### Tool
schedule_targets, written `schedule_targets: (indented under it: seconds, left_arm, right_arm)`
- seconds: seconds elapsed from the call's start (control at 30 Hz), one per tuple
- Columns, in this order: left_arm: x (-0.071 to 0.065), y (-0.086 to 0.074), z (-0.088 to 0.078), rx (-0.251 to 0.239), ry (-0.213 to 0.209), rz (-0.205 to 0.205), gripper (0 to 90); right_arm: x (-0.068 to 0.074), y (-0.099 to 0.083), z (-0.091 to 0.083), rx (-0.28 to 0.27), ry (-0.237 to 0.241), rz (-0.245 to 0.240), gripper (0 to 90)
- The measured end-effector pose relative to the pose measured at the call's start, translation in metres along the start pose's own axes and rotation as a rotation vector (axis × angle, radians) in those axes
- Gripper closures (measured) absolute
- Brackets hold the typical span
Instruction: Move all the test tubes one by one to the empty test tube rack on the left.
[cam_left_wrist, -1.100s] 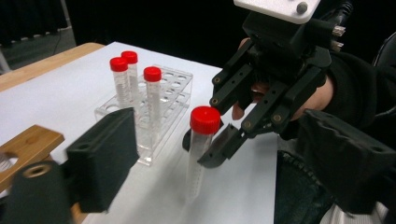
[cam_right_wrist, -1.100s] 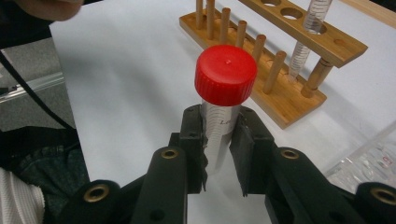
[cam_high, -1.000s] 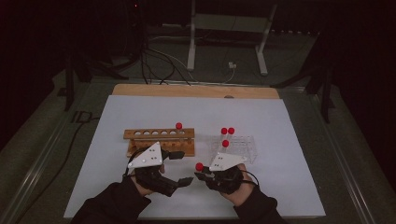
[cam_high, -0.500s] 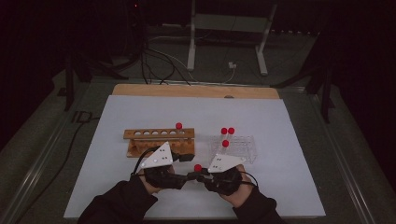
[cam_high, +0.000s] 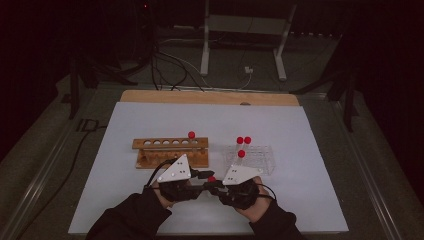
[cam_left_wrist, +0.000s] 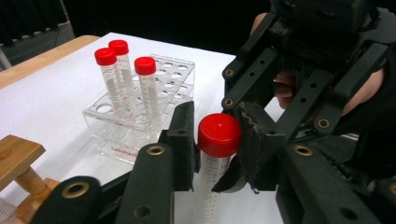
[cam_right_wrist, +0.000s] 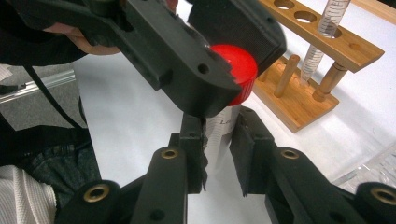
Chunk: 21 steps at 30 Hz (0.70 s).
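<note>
At counter's 6 o'clock edge, red-capped tube (cam_high: 212, 179) clamped by right tool (cam_right_wrist: 218, 154), cap gripped by left tool (cam_left_wrist: 215, 145). Three tubes in clear rack (cam_high: 260, 161), one in wooden rack (cam_high: 170, 152); transfer apparently underway.

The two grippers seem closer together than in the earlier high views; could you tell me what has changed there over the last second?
The left gripper has swung right, toward the right gripper, and its jaws now bracket the red cap of the tube that the right gripper grips by its body; whether they press it is unclear. The wooden rack, the clear rack and the tubes standing in them have stayed in place.
</note>
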<state>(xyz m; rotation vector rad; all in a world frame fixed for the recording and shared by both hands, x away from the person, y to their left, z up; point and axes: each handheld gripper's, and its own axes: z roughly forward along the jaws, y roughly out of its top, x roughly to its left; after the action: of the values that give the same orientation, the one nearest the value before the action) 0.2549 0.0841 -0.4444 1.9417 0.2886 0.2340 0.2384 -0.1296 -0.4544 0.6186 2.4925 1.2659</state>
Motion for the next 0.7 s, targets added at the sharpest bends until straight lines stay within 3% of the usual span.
schedule_targets:
  seconds: [0.53, 0.7]
  left_arm:
    - [0.0018, 0.0023, -0.0013, 0.008, 0.002, -0.006, 72.0]
    - [0.0059, 0.0035, -0.0078, 0.010, 0.031, 0.000, 72.0]
  right_arm:
    - [-0.0023, -0.0010, 0.0003, -0.019, 0.008, 0.020, 73.4]
    - [-0.0026, -0.0013, -0.0031, -0.041, -0.014, 0.021, 62.6]
